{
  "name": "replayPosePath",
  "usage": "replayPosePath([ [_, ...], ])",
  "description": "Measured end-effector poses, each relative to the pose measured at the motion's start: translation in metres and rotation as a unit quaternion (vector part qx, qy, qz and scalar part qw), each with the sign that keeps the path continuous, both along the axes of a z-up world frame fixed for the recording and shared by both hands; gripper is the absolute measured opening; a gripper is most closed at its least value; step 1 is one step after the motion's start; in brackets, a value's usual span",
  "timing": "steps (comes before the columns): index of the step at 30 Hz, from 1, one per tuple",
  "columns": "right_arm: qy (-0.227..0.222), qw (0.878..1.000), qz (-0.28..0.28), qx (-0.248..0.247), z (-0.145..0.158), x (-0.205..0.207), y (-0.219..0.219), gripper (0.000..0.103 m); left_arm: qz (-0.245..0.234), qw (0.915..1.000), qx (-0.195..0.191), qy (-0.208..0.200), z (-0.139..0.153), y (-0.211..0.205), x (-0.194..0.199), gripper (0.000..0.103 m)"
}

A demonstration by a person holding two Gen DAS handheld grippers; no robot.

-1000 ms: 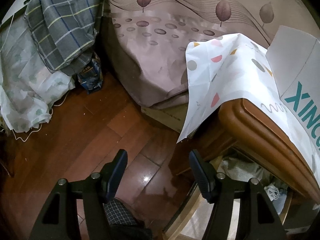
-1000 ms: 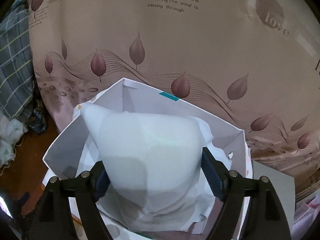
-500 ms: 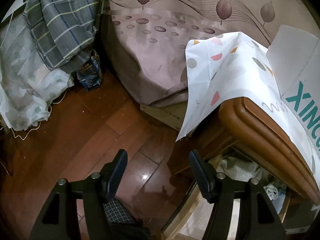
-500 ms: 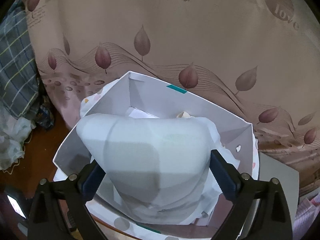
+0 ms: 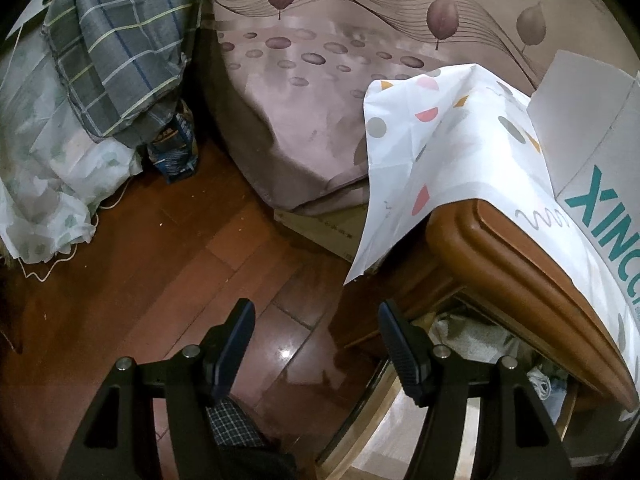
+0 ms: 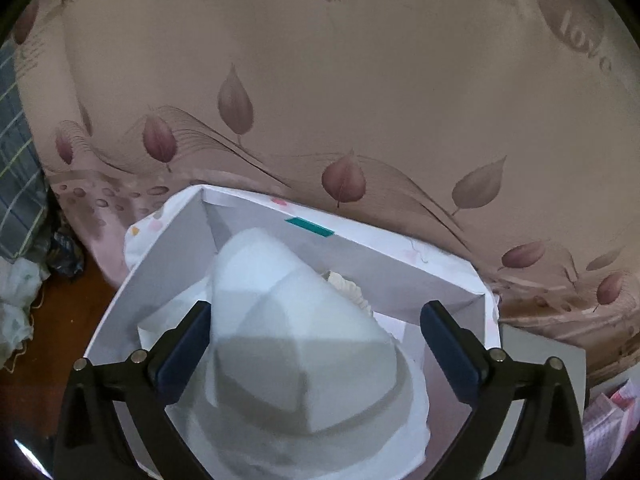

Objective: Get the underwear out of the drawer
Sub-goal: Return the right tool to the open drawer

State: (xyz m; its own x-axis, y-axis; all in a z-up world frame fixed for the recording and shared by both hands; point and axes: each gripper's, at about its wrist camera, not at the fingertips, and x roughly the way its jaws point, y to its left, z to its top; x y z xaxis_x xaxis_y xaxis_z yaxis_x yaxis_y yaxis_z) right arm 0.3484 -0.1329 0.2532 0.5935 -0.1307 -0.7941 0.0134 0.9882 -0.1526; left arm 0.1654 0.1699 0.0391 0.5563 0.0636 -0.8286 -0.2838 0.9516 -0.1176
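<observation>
The right gripper point(image 6: 316, 344) is hanging over a white open-topped cardboard box point(image 6: 360, 252), its jaws having just been opening and now spread wide. A folded white cotton piece of underwear point(image 6: 296, 344) is lying between them inside the box, heaped against its near wall; the left pad is standing right at the cloth's edge, while the right pad is well clear, so the garment is released. The left gripper point(image 5: 316, 340) is hovering with its jaws partly spread and holding nothing, over the dark red wooden floor point(image 5: 168, 280) beside the brown wooden cabinet point(image 5: 520, 264). A white cloth with coloured shapes point(image 5: 440, 152) is draping over the cabinet's top edge, and the pulled-out wooden drawer point(image 5: 472, 332) is showing crumpled fabric beneath.
</observation>
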Motion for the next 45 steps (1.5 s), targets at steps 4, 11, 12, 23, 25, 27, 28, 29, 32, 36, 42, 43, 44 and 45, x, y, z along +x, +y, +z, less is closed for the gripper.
replayPosePath([
  [4, -0.003, 1.000, 0.003, 0.017, 0.009, -0.003, -0.004, 0.101, 0.002, 1.0000, -0.002, 0.002, 0.000, 0.000, 0.001, 0.066],
  [11, -0.024, 1.000, 0.015, 0.009, 0.044, -0.015, 0.001, 0.101, 0.001, 1.0000, 0.008, 0.004, 0.000, -0.001, 0.002, 0.066],
  [12, -0.027, 0.999, 0.017, 0.010, 0.049, -0.017, 0.001, 0.101, 0.000, 1.0000, 0.007, 0.004, 0.000, -0.001, 0.002, 0.066],
  [23, -0.029, 0.996, 0.082, -0.001, 0.048, -0.116, 0.001, 0.101, 0.005, 0.9999, 0.014, -0.004, 0.001, 0.001, -0.001, 0.066],
  [25, -0.026, 0.995, 0.098, -0.001, 0.037, -0.145, -0.001, 0.101, 0.008, 0.9998, 0.015, -0.004, 0.001, 0.003, -0.001, 0.066],
  [27, -0.020, 0.993, 0.117, -0.009, 0.022, -0.176, -0.003, 0.101, 0.011, 0.9998, 0.017, -0.003, 0.001, 0.005, -0.001, 0.066],
  [28, -0.017, 0.991, 0.132, -0.010, 0.014, -0.194, -0.005, 0.101, 0.013, 0.9998, 0.017, -0.003, 0.001, 0.006, -0.001, 0.066],
  [29, -0.015, 0.989, 0.144, -0.010, 0.007, -0.208, -0.007, 0.101, 0.014, 0.9998, 0.017, -0.004, 0.001, 0.007, -0.001, 0.066],
  [32, -0.006, 0.986, 0.168, -0.022, -0.017, -0.245, -0.015, 0.100, 0.019, 0.9996, 0.019, -0.006, 0.002, 0.008, -0.002, 0.066],
  [36, 0.024, 0.981, 0.189, -0.028, -0.064, -0.277, -0.025, 0.091, 0.018, 0.9996, 0.021, -0.005, 0.002, 0.007, -0.002, 0.066],
  [42, 0.099, 0.970, 0.218, -0.037, -0.160, -0.288, -0.029, 0.068, 0.012, 0.9996, 0.023, -0.009, 0.003, 0.005, -0.003, 0.066],
  [43, 0.111, 0.968, 0.220, -0.044, -0.176, -0.286, -0.029, 0.067, 0.011, 0.9996, 0.025, -0.009, 0.003, 0.004, -0.003, 0.066],
  [44, 0.119, 0.965, 0.226, -0.058, -0.191, -0.284, -0.027, 0.066, 0.010, 0.9996, 0.026, -0.008, 0.003, 0.003, -0.003, 0.066],
  [45, 0.124, 0.962, 0.231, -0.078, -0.208, -0.280, -0.025, 0.066, 0.008, 0.9996, 0.026, -0.009, 0.004, 0.003, -0.003, 0.066],
])
